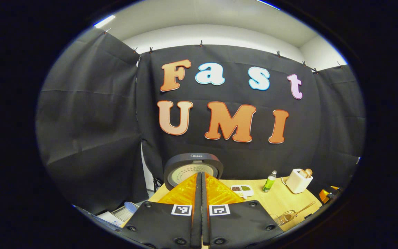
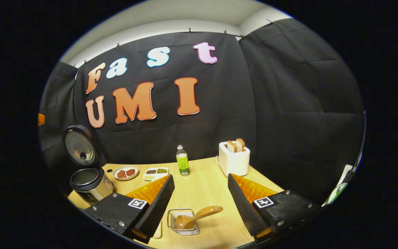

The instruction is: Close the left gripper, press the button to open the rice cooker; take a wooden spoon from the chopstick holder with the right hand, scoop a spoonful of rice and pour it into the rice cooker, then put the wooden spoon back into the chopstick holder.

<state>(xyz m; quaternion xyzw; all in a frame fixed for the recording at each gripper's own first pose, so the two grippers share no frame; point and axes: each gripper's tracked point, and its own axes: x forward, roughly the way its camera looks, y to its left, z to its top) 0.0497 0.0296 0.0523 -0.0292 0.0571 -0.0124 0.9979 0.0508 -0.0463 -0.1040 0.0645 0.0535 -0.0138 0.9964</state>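
My left gripper [image 1: 201,174] is shut with nothing between its fingers, right in front of the rice cooker's raised lid [image 1: 192,166]. In the right gripper view the rice cooker [image 2: 88,183] stands open at the table's left end, its lid [image 2: 79,145] tilted up behind it. The wooden spoon [image 2: 199,214] lies slanted in the wire chopstick holder [image 2: 181,226], bowl down and handle pointing right. My right gripper [image 2: 200,178] is open above and just behind the holder, touching nothing. The left gripper view shows the spoon [image 1: 302,208] in the holder [image 1: 283,217] at the lower right.
On the wooden table [image 2: 206,193] stand a small plate [image 2: 125,172] of brown food, a divided dish [image 2: 155,173] of grains, a green bottle [image 2: 182,160] and a white toaster [image 2: 233,157] holding bread. Black cloth closes the back and sides.
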